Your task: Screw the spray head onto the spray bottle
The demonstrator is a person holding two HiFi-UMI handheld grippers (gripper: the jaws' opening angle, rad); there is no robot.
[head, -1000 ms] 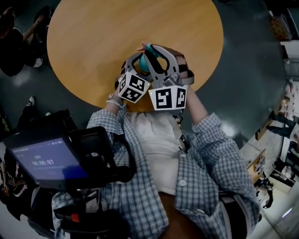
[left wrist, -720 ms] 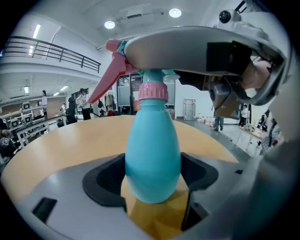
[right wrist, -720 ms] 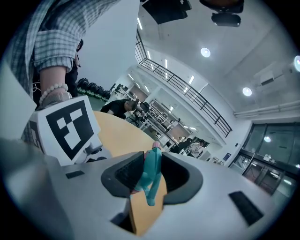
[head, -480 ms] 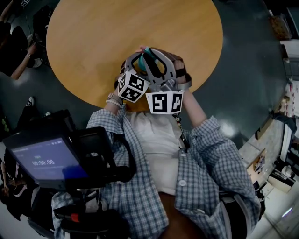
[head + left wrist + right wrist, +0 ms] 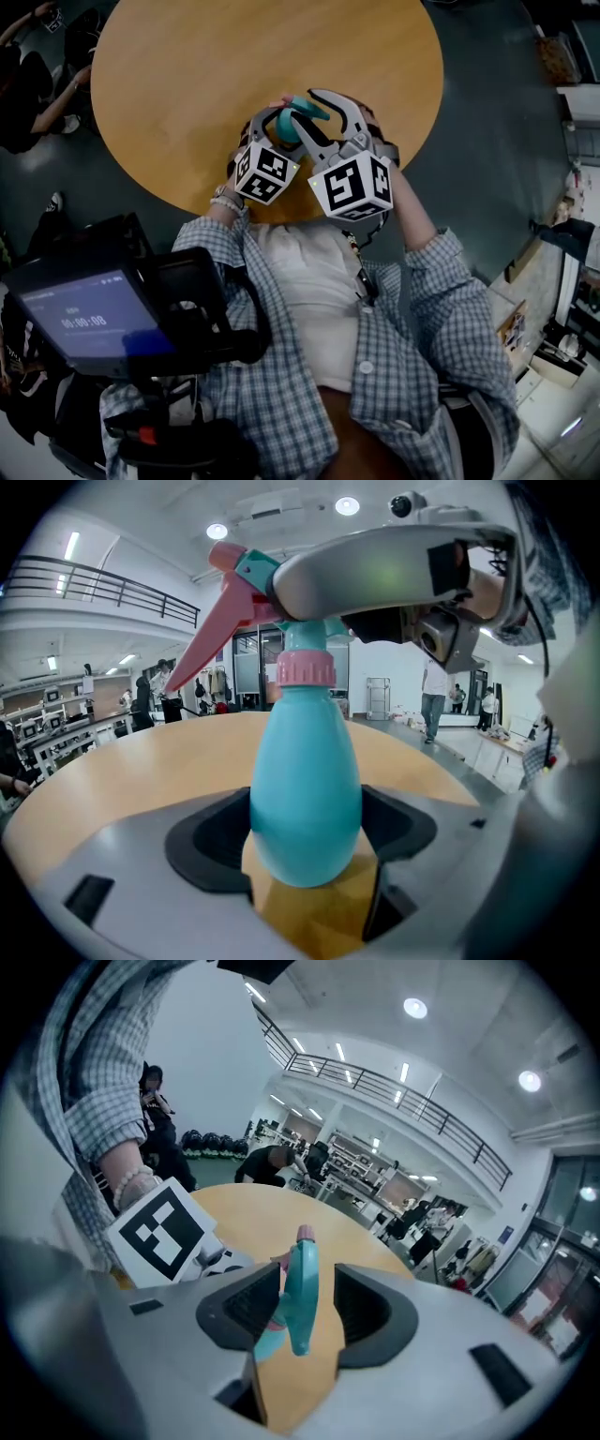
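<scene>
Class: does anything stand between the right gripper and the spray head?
Nothing visible does. The right gripper has just been opening its fingers, which flank the spray head atop the spray bottle.

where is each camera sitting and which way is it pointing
Head view: on the person's head, looking steeply down at the round table; checked shirt, left gripper, right gripper show.
Left gripper view: on the left gripper, along jaws shut on the spray bottle; the right hand shows.
Right gripper view: on the right gripper, whose jaws have just been opening, spray head loose between them; left wrist shows.
Shared: both gripper views see the spray bottle and table.
</scene>
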